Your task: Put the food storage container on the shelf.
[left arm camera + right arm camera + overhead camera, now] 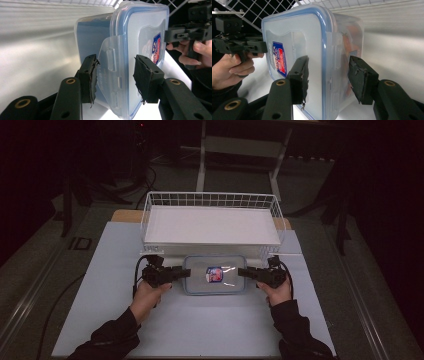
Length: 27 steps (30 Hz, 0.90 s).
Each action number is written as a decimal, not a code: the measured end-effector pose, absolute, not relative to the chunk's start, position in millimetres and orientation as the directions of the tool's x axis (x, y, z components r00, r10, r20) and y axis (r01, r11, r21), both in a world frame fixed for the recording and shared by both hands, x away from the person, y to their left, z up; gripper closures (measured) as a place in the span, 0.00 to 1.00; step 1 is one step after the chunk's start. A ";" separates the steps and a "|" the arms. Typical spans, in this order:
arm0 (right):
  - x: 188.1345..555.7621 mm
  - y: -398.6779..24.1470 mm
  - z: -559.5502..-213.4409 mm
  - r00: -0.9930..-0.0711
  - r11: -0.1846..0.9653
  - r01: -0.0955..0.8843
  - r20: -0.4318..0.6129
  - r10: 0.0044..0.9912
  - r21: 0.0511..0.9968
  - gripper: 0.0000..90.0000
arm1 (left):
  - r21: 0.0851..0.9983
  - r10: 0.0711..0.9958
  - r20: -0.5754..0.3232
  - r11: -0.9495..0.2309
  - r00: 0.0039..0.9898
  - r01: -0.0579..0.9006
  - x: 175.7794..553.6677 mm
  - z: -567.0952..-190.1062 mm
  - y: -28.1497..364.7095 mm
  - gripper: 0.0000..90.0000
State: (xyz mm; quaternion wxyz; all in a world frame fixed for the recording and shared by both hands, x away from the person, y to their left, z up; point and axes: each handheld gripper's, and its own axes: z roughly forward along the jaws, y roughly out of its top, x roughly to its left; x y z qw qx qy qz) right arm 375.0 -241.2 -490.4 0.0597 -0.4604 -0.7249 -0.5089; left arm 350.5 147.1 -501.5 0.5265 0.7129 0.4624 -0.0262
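Observation:
A clear plastic container point(214, 275) with a blue-sealed lid and a red-and-blue label lies flat on the white table, just in front of the wire basket. My left gripper point(186, 272) is at its left end. In the left gripper view the jaws point(116, 75) stand open on either side of the lid's latch flap point(110, 60). My right gripper point(242, 272) is at the container's right end. Its jaws point(328, 77) are open astride the lid edge and side latch point(337, 57). Something orange shows through the container wall point(352, 37).
A white wire basket point(210, 195) with a white floor stands directly behind the container. The white table surface point(200, 325) stretches toward the person. Its edges drop to a dark floor, with a desk frame point(240, 145) at the back.

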 end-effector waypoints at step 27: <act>381.9 -228.4 -497.0 -0.555 0.031 0.633 0.425 0.715 0.773 0.51 | 0.880 0.754 -0.321 0.015 0.573 0.474 358.4 -515.0 136.5 0.52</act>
